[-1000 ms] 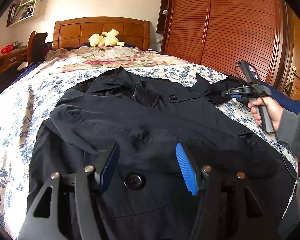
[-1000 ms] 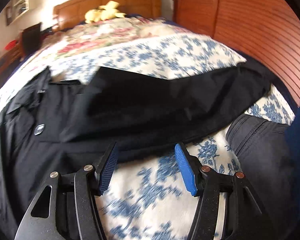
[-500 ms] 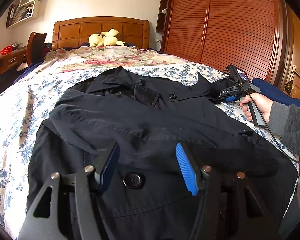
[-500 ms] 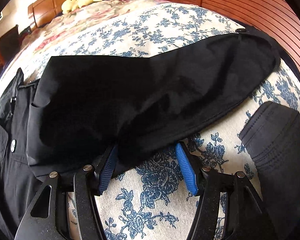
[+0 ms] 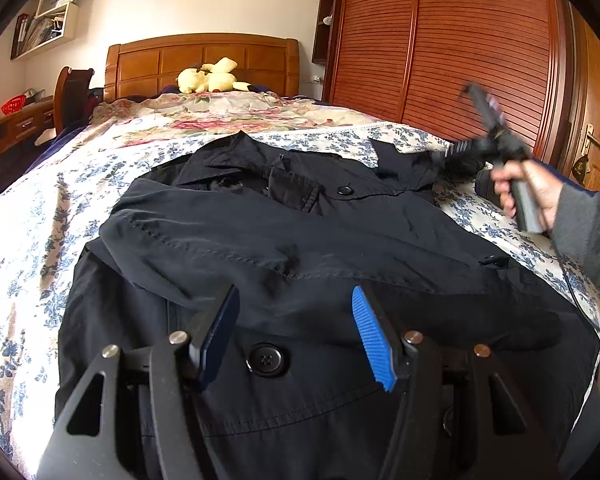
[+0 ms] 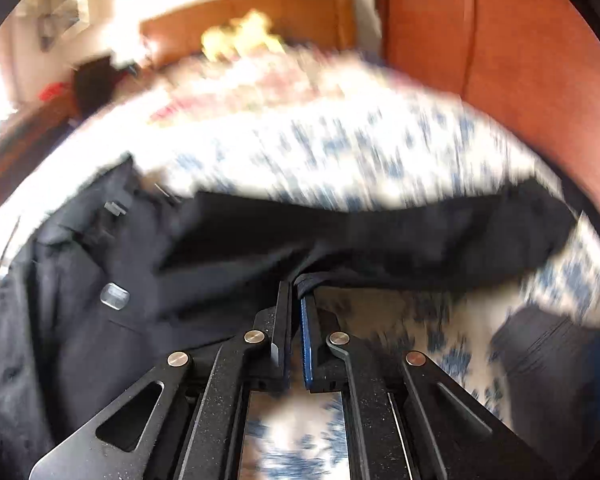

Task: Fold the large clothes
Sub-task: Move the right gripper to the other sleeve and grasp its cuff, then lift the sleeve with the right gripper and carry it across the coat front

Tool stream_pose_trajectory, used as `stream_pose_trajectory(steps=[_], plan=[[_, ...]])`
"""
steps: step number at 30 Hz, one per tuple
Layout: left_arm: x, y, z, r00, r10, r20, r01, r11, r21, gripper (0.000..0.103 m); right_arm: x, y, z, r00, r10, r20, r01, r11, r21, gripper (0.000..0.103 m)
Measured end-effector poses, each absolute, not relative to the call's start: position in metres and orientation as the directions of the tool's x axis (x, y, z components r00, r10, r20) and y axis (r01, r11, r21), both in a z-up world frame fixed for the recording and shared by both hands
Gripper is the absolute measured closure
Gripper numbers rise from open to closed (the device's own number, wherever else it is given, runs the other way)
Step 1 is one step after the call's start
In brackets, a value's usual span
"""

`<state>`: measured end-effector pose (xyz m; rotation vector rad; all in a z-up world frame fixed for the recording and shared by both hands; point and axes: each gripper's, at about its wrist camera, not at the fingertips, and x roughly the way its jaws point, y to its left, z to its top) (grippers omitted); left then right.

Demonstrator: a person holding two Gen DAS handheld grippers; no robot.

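Left wrist view first: closest to us the left gripper (image 5: 296, 332) hangs half-open over the lower front of the black coat (image 5: 300, 248), blue pads apart and pinching nothing, one big button (image 5: 265, 359) sitting just below them. One sleeve (image 5: 228, 240) already lies folded across the chest, so that side looks done. Over at the far right edge of the coat a hand (image 5: 528, 188) grips the handle of the other tool, blurred. Beyond that, the floral bedspread (image 5: 40, 216), a yellow plush toy (image 5: 210, 78) against the wooden headboard (image 5: 204, 60), and the slatted wardrobe (image 5: 460, 48) along the side.

Now the right wrist picture, very smeared: the right gripper (image 6: 296, 300) has its jaws clamped together on the hem edge of the other sleeve (image 6: 420, 240), black cloth pinched at the tips! That sleeve lies stretched out across the bedspread towards the wardrobe.

My read: about a third of the way in. One sleeve is folded; this second sleeve needs carrying across the chest, then the long body wants folding up. The collar end lies towards the headboard.
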<state>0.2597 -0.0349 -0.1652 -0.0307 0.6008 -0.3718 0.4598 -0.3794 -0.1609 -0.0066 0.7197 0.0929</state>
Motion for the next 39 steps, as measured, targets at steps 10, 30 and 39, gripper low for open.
stream_pose_trajectory(steps=[10, 30, 39], plan=[[0.261, -0.032, -0.165, 0.76, -0.351, -0.547, 0.332, 0.933, -0.136, 0.045, 0.379, -0.274, -0.125, 0.713, 0.294, -0.637, -0.386, 0.922, -0.006, 0.102], [0.26, -0.035, -0.163, 0.762, -0.347, -0.547, 0.334, 0.934, -0.128, 0.045, 0.337, -0.303, -0.138, 0.713, 0.154, -0.684, -0.259, 0.964, -0.053, 0.052], [0.26, -0.035, -0.163, 0.762, -0.346, -0.547, 0.334, 0.934, -0.126, 0.045, 0.396, -0.372, -0.169, 0.669, 0.001, -0.743, -0.066, 0.996, -0.059, 0.048]])
